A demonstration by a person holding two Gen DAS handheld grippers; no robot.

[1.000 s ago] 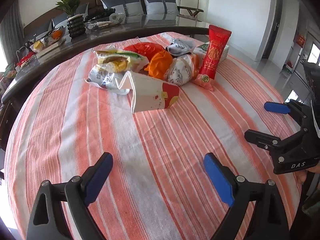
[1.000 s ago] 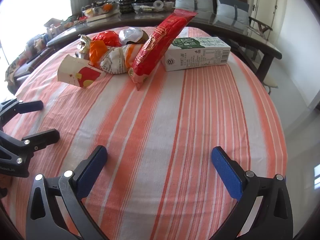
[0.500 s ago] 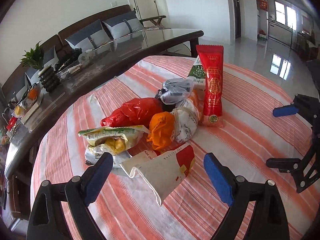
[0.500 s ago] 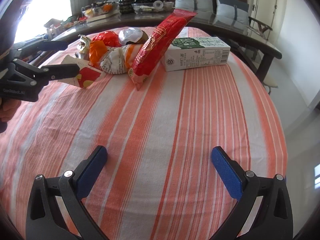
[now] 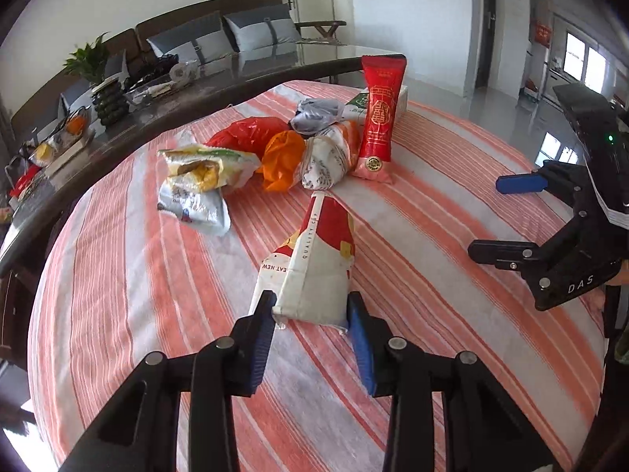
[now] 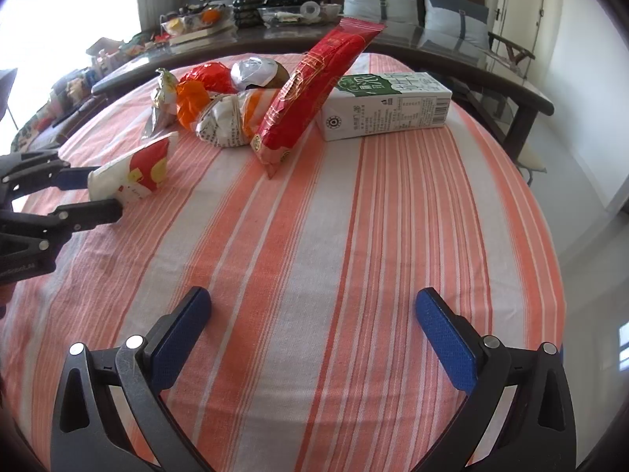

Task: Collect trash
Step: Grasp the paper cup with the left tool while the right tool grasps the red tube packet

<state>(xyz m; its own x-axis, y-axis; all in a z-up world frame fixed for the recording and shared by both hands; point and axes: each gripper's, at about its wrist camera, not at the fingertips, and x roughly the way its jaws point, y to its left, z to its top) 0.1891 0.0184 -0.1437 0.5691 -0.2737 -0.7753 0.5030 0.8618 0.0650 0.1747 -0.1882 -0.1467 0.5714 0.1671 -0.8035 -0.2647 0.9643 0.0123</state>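
Left gripper point(image 5: 310, 316) closing on paper cup point(image 5: 314, 263)

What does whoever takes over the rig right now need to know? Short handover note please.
Left gripper: jaws closing around the near end of the white-and-red paper cup; the cup lies crushed on the striped tablecloth, apart from the pile.
Right gripper: open, empty, over bare cloth.
Pile at the far side: red pouch leaning on the milk carton, orange bag, red bag, grey wad, printed wrappers.
Done: nothing visibly collected yet.
Left: secure the cup, then clear the rest. No bin in view.
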